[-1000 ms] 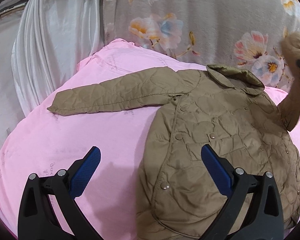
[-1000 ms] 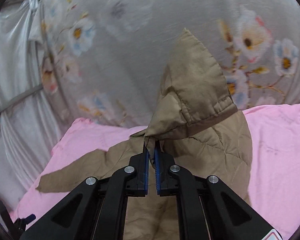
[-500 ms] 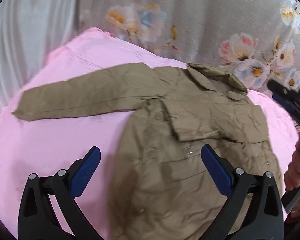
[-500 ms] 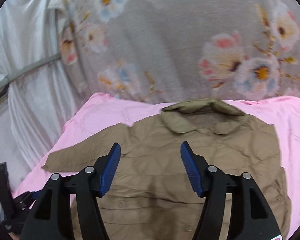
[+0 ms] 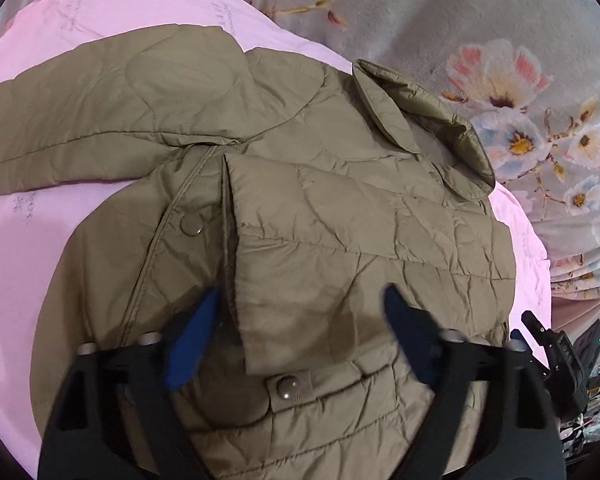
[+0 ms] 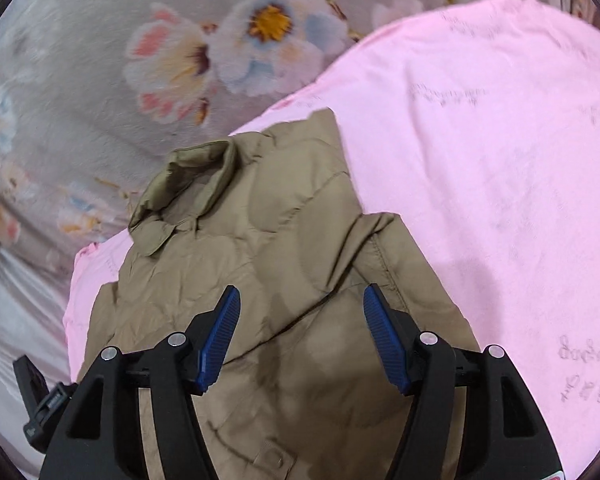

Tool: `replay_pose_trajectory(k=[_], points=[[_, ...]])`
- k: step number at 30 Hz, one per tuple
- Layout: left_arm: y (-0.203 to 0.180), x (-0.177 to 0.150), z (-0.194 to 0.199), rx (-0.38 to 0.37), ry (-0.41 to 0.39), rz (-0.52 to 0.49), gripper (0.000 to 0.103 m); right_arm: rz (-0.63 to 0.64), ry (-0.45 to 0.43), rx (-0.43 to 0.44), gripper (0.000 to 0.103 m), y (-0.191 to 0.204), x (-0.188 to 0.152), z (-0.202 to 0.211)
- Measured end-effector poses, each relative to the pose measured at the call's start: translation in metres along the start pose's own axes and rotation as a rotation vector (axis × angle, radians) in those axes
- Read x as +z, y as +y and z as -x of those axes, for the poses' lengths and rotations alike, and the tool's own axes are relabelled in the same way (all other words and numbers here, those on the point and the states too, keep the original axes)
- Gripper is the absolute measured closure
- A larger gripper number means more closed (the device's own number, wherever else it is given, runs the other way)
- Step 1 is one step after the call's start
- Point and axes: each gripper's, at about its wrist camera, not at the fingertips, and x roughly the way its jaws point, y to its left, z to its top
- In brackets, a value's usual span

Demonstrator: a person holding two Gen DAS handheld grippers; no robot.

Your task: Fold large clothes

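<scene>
Grippers frame both views from the bottom edge. The left gripper (image 5: 300, 340) is spread wide with nothing between its blue pads, hovering low over the chest of the quilted khaki jacket (image 5: 340, 248). The right gripper (image 6: 300, 340) is likewise spread and empty, poised above the jacket's right side.

Just past the left gripper's pads lies the right sleeve (image 5: 360, 248), folded across the front so its cuff end rests near the snap placket (image 5: 190, 224) and just above a pocket flap with a snap (image 5: 286, 388). Laid flat like this, it narrows the garment on that side, likely as the first fold.

Further out, the left sleeve (image 5: 100, 116) is stretched sideways, unfolded, over the pink sheet (image 6: 480, 160) that serves as the folding surface. It seems the next part to bring in, and the left gripper sits nearer to it.

Beyond that the collar (image 5: 428, 112) stands slightly raised at the jacket's far end, close to the sheet's edge, with a grey floral cloth (image 6: 100, 40) behind.
</scene>
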Motion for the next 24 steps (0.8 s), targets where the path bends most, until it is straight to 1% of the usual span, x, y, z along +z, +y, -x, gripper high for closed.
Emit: replay_pose_trajectory(k=[1, 2, 3, 4, 5, 6, 7, 8, 9, 11, 12, 13, 14, 15, 17, 19, 20, 22, 24], points=[[-0.002, 0.002, -0.002, 0.019, 0.003, -0.009, 0.051, -0.02, 0.008, 0.003, 0.04, -0.004, 0.001, -0.006], [-0.003, 0.004, -0.004, 0.031, 0.003, -0.011, 0.066, -0.045, 0.015, 0.011, 0.04, -0.007, 0.004, -0.013], [-0.004, 0.006, -0.005, 0.041, -0.001, -0.015, 0.075, -0.058, 0.018, 0.017, 0.042, -0.008, 0.005, -0.017], [-0.005, 0.009, -0.005, 0.046, -0.006, -0.021, 0.092, -0.071, 0.015, 0.02, 0.045, -0.009, 0.007, -0.022], [-0.006, 0.013, -0.004, 0.038, -0.016, -0.03, 0.099, -0.078, 0.012, 0.021, 0.063, -0.008, 0.011, -0.027], [-0.007, 0.015, -0.001, 0.044, -0.029, -0.037, 0.101, -0.077, 0.017, 0.017, 0.088, -0.007, 0.015, -0.031], [-0.012, 0.021, 0.007, 0.062, -0.073, -0.064, 0.101, -0.07, 0.015, 0.004, 0.097, -0.006, 0.018, -0.033], [-0.017, 0.025, 0.012, 0.061, -0.098, -0.085, 0.102, -0.059, -0.011, 0.02, 0.098, -0.002, 0.022, -0.029], [-0.022, 0.03, 0.018, 0.061, -0.128, -0.107, 0.102, -0.048, -0.056, 0.044, 0.099, 0.002, 0.025, -0.02], [-0.036, 0.039, 0.034, 0.064, -0.207, -0.161, 0.102, 0.009, -0.168, 0.077, 0.099, 0.015, 0.028, 0.004], [-0.04, 0.041, 0.037, 0.072, -0.228, -0.18, 0.102, 0.035, -0.198, 0.078, 0.099, 0.02, 0.028, 0.011], [-0.044, 0.042, 0.036, 0.09, -0.249, -0.212, 0.102, 0.066, -0.213, 0.06, 0.099, 0.024, 0.027, 0.013], [-0.046, 0.041, 0.031, 0.116, -0.255, -0.236, 0.102, 0.092, -0.207, 0.033, 0.099, 0.026, 0.027, 0.011], [-0.046, 0.039, 0.023, 0.144, -0.252, -0.259, 0.102, 0.117, -0.178, -0.005, 0.099, 0.026, 0.026, 0.002], [-0.04, 0.03, -0.003, 0.194, -0.208, -0.283, 0.102, 0.147, -0.117, -0.076, 0.099, 0.023, 0.021, -0.017], [-0.029, 0.018, -0.024, 0.227, -0.174, -0.286, 0.102, 0.164, -0.079, -0.12, 0.099, 0.019, 0.017, -0.031], [-0.023, 0.014, -0.029, 0.23, -0.169, -0.281, 0.101, 0.159, -0.054, -0.132, 0.099, 0.015, 0.015, -0.038], [-0.014, 0.011, -0.029, 0.209, -0.171, -0.25, 0.101, 0.147, -0.013, -0.142, 0.099, 0.009, 0.014, -0.048], [-0.01, 0.01, -0.028, 0.208, -0.175, -0.235, 0.098, 0.151, 0.002, -0.153, 0.099, 0.007, 0.014, -0.053]])
